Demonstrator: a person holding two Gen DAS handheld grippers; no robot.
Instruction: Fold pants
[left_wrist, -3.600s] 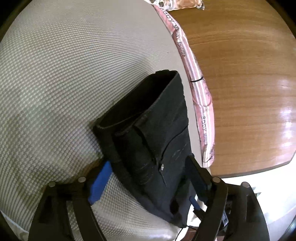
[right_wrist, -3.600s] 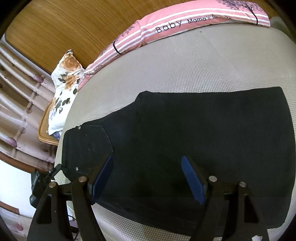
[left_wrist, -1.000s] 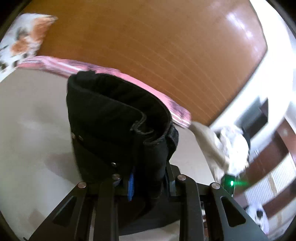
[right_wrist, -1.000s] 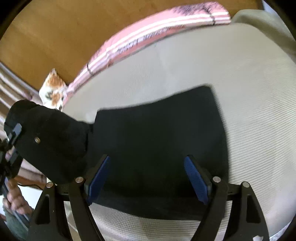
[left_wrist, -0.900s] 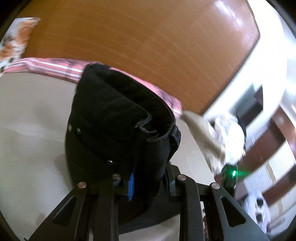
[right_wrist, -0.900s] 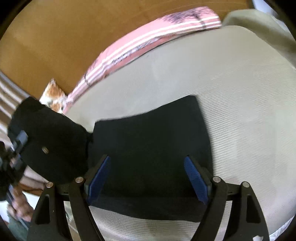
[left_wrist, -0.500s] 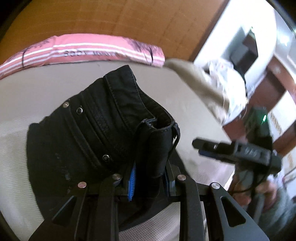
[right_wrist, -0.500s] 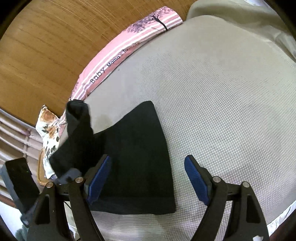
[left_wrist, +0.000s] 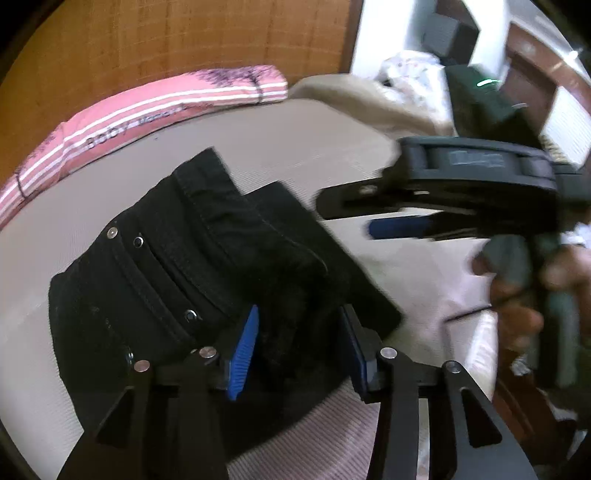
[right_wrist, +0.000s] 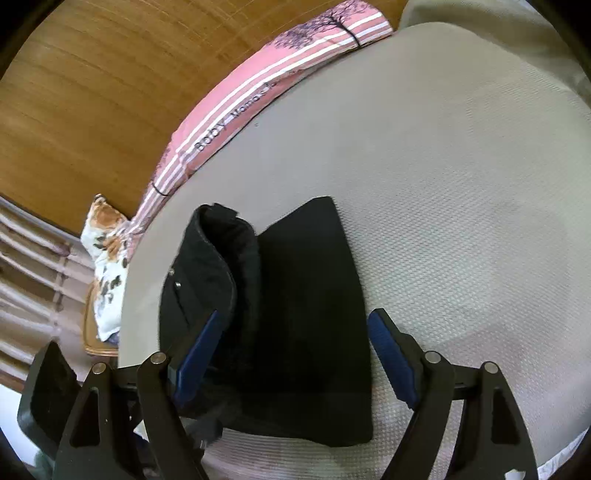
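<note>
Black pants (left_wrist: 192, 266) lie folded over on a beige mattress (left_wrist: 303, 147). In the left wrist view my left gripper (left_wrist: 299, 350) has its blue pads apart, and the waistband end with its rivets sits loosely between them, on top of the lower layer. In the right wrist view the pants (right_wrist: 295, 306) form a short folded stack, with the waistband end curled up at the left. My right gripper (right_wrist: 295, 354) is open just above the stack's near edge and holds nothing. It also shows in the left wrist view (left_wrist: 424, 210), held in a hand.
A pink striped pillow (right_wrist: 258, 96) lies along the mattress's far edge against a wooden headboard (right_wrist: 110, 74). A floral pillow (right_wrist: 107, 258) sits at the left. A beige blanket (left_wrist: 362, 99) and white bedding are heaped at the far right corner.
My left gripper carried the waistband end over onto the leg end, folding the pants, and its jaws have now opened. My right gripper stayed open near the front edge.
</note>
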